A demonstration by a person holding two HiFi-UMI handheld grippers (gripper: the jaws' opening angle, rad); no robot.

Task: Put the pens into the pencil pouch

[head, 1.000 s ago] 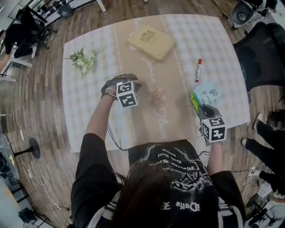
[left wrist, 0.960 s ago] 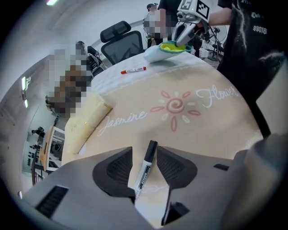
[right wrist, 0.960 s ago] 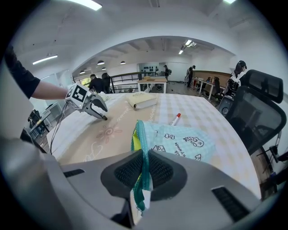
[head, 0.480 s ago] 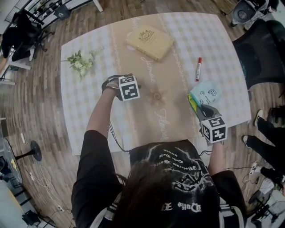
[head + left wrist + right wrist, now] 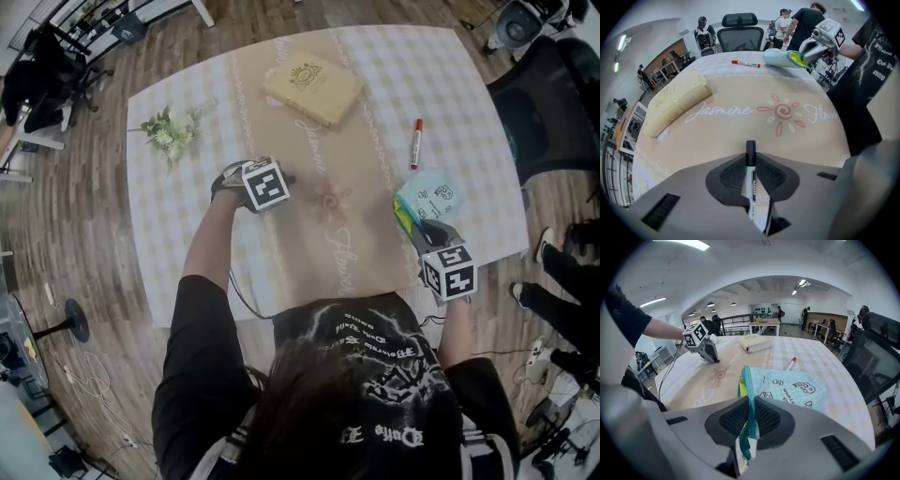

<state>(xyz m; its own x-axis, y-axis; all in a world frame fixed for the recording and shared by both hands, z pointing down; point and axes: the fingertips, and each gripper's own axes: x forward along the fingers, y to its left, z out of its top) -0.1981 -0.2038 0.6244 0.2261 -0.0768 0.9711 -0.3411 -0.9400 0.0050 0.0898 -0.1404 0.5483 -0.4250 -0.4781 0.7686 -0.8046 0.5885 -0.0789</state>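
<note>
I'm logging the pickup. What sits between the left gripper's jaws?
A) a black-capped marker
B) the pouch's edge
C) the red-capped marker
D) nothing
A: the left gripper has just closed its jaws onto a black-capped marker; the red-capped marker lies far off.

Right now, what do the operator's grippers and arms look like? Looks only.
Both the left gripper and right gripper have grey moulded bodies with black, ribbed fingers. Each carries a white cube printed with black square markers. A thin dark cable runs from the left one. The person wears a black short-sleeved T-shirt with white print.
</note>
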